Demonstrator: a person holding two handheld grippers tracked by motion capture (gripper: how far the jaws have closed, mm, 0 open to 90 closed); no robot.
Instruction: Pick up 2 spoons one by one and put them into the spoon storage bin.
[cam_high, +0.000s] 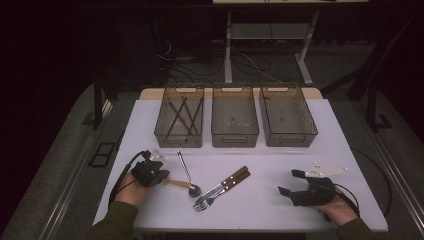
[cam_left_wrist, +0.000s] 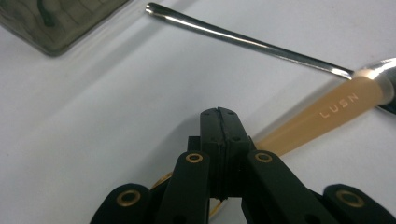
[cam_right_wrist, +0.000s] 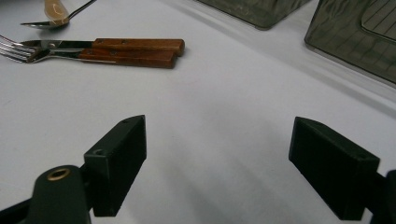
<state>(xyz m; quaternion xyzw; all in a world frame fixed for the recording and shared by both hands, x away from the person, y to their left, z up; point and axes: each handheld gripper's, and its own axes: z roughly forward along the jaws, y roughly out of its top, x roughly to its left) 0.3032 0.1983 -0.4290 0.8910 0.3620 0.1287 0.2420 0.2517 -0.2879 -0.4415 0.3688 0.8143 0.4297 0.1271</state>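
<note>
Your left claw (cam_high: 161, 178) sits at the near left of the white worktop (cam_high: 310, 150), its jaws pressed tight together on the end of a flat, pale wooden stick (cam_left_wrist: 322, 116). The stick's far end rests on the bowl of a metal spoon (cam_high: 187, 173) lying just beside the claw. Your right claw (cam_high: 291, 182) rests at the near right, jaws wide apart and holding nothing, well apart from two wooden-handled forks (cam_high: 222, 187) at the middle.
</note>
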